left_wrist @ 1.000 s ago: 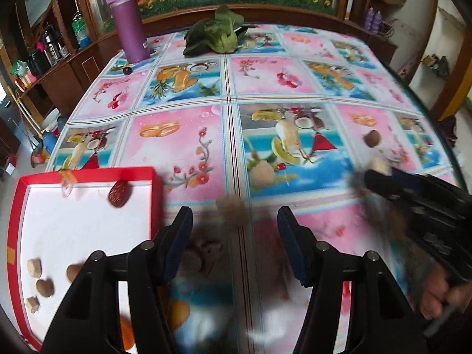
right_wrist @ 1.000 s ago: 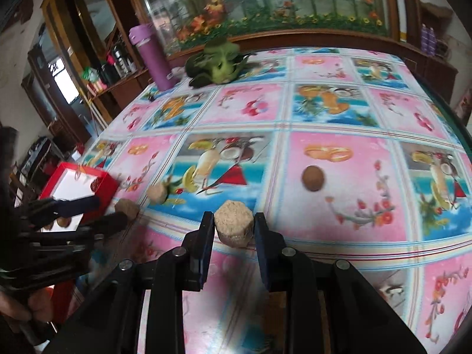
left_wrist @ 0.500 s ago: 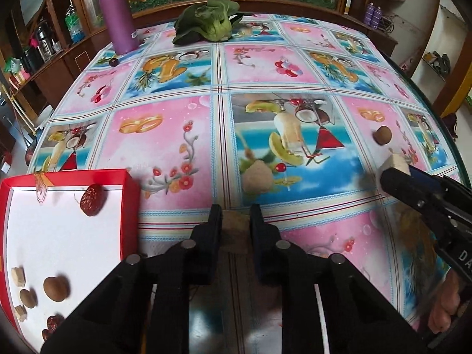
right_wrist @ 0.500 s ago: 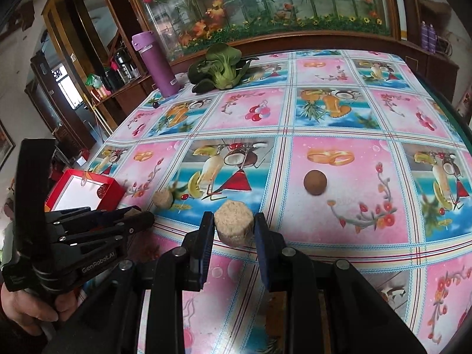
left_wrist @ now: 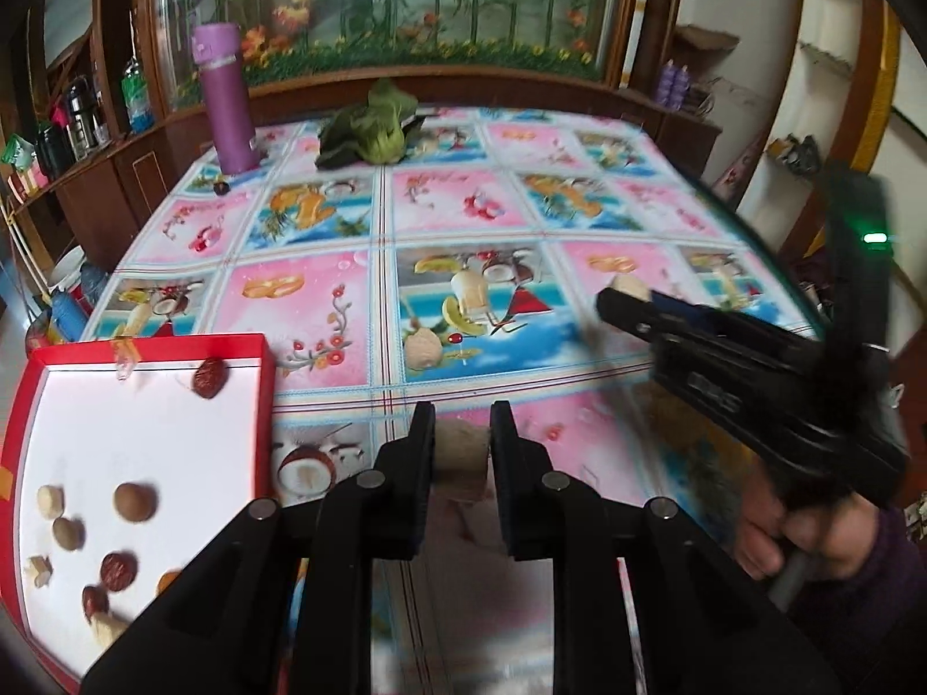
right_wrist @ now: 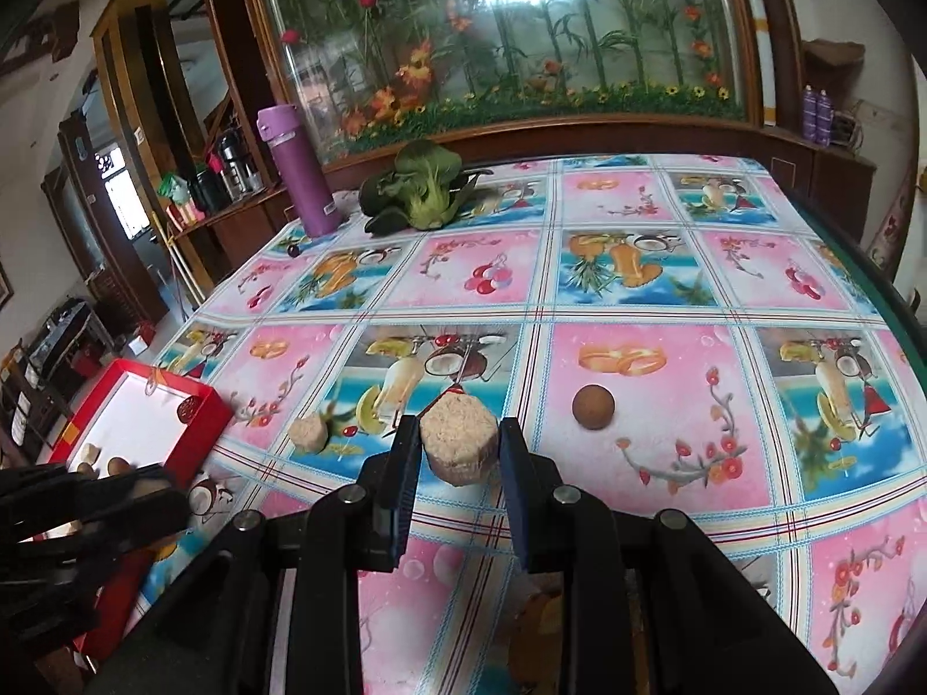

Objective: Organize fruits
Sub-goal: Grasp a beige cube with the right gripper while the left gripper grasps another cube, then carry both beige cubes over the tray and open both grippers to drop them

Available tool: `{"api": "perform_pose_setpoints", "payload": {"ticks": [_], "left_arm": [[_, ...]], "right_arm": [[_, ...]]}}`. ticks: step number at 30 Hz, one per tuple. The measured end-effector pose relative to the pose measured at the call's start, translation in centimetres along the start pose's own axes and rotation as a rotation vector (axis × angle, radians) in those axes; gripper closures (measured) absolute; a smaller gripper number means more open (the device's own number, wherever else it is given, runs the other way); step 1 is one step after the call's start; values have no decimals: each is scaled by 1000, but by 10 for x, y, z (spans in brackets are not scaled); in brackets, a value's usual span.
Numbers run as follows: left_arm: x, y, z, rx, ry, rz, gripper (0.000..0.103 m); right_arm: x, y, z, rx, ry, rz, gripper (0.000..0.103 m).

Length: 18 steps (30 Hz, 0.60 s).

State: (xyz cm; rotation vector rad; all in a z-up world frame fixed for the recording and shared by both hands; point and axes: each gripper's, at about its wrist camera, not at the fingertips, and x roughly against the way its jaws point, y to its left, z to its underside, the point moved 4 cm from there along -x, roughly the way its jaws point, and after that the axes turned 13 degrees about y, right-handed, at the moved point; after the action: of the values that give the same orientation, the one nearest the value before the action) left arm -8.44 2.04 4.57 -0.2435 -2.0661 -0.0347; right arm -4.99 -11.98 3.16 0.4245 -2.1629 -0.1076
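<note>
My left gripper (left_wrist: 462, 434) is shut on a tan fruit chunk (left_wrist: 459, 454), lifted just right of the red tray (left_wrist: 267, 405). The tray's white floor holds several dates, round brown fruits and pale chunks. My right gripper (right_wrist: 455, 452) is shut on a larger tan chunk (right_wrist: 459, 443) and held above the cloth. It also shows in the left wrist view, right gripper (left_wrist: 623, 295), with a hand (left_wrist: 811, 538) on its grip. On the tablecloth lie a loose tan chunk (left_wrist: 421, 348), the same chunk (right_wrist: 309, 434), and a round brown fruit (right_wrist: 592, 405).
A purple flask (left_wrist: 225, 98) and a green leafy vegetable (left_wrist: 368, 133) stand at the far end of the table, with a small dark fruit (left_wrist: 221, 187) near the flask. A wooden cabinet with a painted glass panel runs behind. The table edge (right_wrist: 869, 284) curves on the right.
The left gripper, open over a chunk a second ago, has shut on it and lifted it. The right gripper has risen with its chunk. Both views now sit higher above the table.
</note>
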Motion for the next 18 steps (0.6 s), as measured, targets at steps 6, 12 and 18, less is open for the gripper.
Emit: {"api": "perform_pose_setpoints", "payload": {"ticks": [6, 12, 18], "left_arm": [[44, 46, 14, 69, -81, -42, 82], [69, 126, 29, 212, -119, -127, 82], [76, 176, 40, 294, -131, -160, 82]], "right_arm": [[0, 15, 4, 12, 18, -34, 77], [0, 71, 2, 69, 30, -117, 77], [-3, 138, -7, 188, 37, -166, 77]]}}
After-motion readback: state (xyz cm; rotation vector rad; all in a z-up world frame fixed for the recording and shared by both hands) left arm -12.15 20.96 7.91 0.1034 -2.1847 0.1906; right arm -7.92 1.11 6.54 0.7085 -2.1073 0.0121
